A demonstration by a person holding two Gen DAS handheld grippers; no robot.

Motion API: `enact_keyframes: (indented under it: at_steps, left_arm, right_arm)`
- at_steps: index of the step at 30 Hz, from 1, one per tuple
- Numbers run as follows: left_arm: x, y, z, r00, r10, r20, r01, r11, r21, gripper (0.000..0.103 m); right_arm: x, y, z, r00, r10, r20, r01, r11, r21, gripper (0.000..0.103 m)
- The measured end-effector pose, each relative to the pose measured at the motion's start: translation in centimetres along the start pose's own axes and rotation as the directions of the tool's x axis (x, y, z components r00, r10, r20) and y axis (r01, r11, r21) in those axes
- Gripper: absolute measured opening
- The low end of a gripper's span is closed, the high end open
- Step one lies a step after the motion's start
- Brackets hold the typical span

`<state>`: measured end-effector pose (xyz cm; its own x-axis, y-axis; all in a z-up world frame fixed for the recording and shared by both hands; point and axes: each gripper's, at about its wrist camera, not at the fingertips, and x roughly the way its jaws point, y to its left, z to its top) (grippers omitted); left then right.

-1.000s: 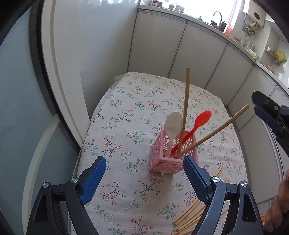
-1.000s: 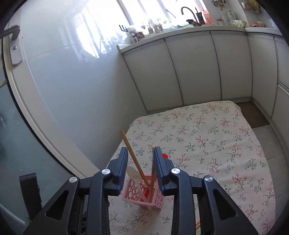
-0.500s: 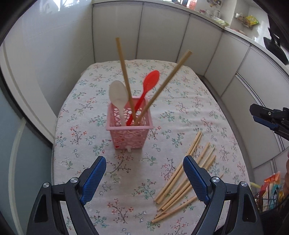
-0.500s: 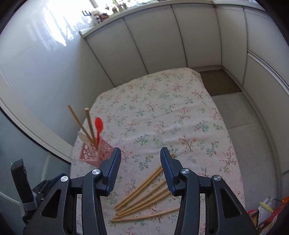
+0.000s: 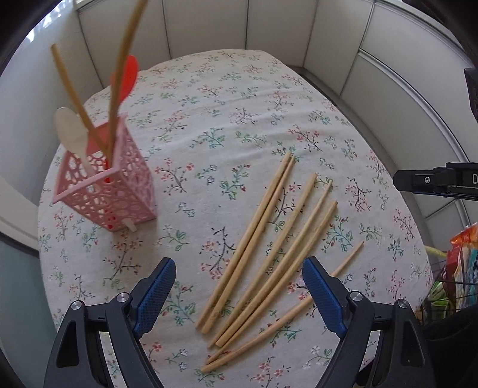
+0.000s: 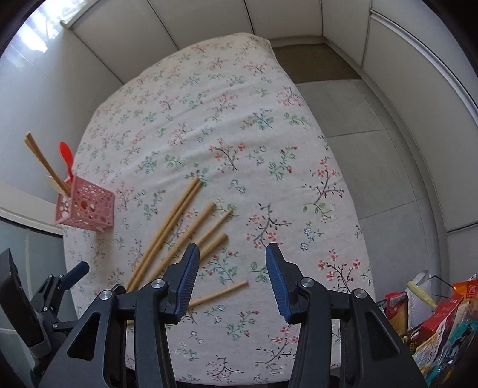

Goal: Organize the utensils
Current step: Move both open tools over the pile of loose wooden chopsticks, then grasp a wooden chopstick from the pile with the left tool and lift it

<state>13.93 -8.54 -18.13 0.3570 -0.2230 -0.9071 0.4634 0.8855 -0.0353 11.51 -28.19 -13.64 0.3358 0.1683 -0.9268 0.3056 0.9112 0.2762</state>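
A pink perforated utensil holder stands on the floral tablecloth at the left. It holds a white spoon, a red spoon and two wooden chopsticks. Several loose wooden chopsticks lie fanned on the cloth. My left gripper is open and empty just above their near ends. My right gripper is open and empty above the cloth, right of the chopsticks. The holder shows at the left there.
White cabinet panels curve round the far side of the table. A wire basket with snack packets stands at the right of the table. The right gripper's body shows at the right edge of the left wrist view.
Both grippers have drawn back from the holder and swung towards the loose chopsticks. The right gripper, narrow beside a chopstick in the holder a second ago, is now open wide.
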Motion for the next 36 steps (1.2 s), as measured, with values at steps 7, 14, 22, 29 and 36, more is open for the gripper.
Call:
enact_keyframes:
  at_steps: [7,14,22,29,36]
  left_arm:
    - [2.6,-2.4,3.1,0.999,-0.019,0.030,0.018,0.999,0.049,0.047]
    - [6.3,-2.0,6.3,0.996,-0.086,0.005,0.086,0.995,-0.049,0.015]
    - [8.9,-1.3,8.3,0.994,-0.110,-0.006,0.108,0.989,-0.101,0.011]
    - [9.4,-1.7,9.3,0.986,-0.166,-0.013,0.164,0.979,-0.117,0.011]
    - [9.9,-2.5,9.6,0.988,-0.156,-0.012,0.155,0.984,-0.090,0.012]
  right_arm:
    - [1.7,-2.4,0.4,0.998,0.016,-0.061,-0.012,0.998,0.056,0.049]
    - [2.9,-3.1,0.7,0.994,0.040,-0.101,-0.033,0.997,0.066,0.049]
    - [2.6,-3.7,1.3,0.992,0.082,-0.101,-0.073,0.993,0.090,0.049]
    - [2.0,-5.0,1.5,0.989,0.116,-0.091,-0.103,0.985,0.137,0.049]
    - [1.5,-6.9,1.3,0.988,0.134,-0.082,-0.113,0.969,0.218,0.049]
